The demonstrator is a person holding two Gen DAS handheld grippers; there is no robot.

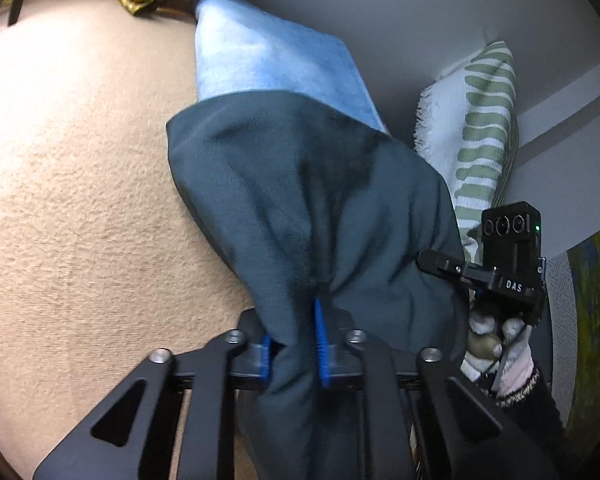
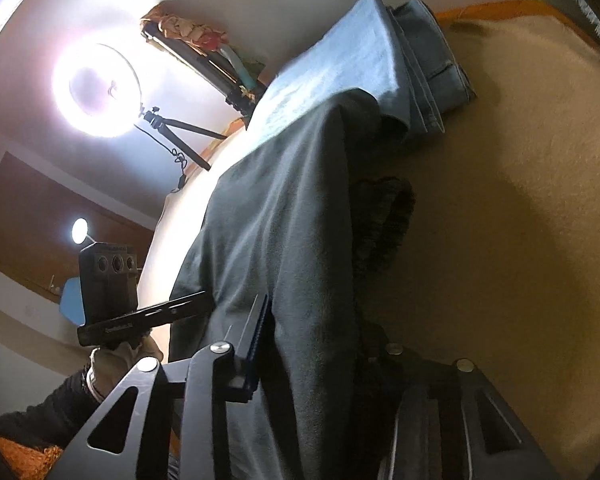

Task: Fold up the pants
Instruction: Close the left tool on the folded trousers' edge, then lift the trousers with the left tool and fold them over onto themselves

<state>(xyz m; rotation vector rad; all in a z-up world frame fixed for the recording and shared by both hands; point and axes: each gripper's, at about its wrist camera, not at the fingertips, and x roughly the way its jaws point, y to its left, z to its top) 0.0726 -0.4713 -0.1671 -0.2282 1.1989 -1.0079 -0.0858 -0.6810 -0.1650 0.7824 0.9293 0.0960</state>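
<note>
Both grippers, left (image 1: 296, 344) and right (image 2: 312, 344), pinched the dark pants (image 1: 312, 184) and lifted one end to fold it over.

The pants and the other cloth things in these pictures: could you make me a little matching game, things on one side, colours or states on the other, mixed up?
Things:
1. dark pants
2. towel
3. striped cloth
4. folded jeans

Colours or states:
A. white with green stripes, fringed edge
B. pale blue, lying under the far end of the dark garment
C. stacked denim at the towel's far edge
D. pinched in the left hand-held gripper, draped forward

Pairs: 1-D, 2-B, 3-A, 4-C
</note>
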